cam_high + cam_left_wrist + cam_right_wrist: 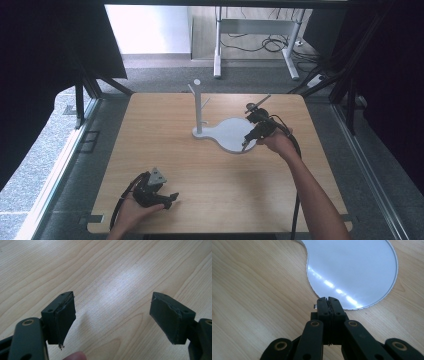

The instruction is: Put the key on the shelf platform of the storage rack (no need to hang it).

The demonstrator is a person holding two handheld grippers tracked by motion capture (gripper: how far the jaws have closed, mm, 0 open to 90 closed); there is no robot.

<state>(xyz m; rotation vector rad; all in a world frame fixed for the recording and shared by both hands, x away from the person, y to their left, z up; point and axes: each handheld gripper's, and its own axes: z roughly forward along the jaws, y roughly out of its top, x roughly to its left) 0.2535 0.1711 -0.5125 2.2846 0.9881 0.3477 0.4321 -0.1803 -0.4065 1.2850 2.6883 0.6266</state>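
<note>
left gripper point(167, 199): fingers point(62, 320) released, bare surface point(112, 277) between them | right gripper point(328, 300): fingers clenched, empty, tips at near rim of white base plate point(352, 267), plate just ahead; long axis runs to post point(198, 107) | right hand point(279, 144) nearer

The high view looks forward and down over the whole wooden table point(200, 170). The left gripper view rides close above bare tabletop, looking out along its gripper's jaws. The right gripper view looks steeply down along its jaws, very near the white stand base point(352, 270); the high view also shows that base point(230, 135).
</note>
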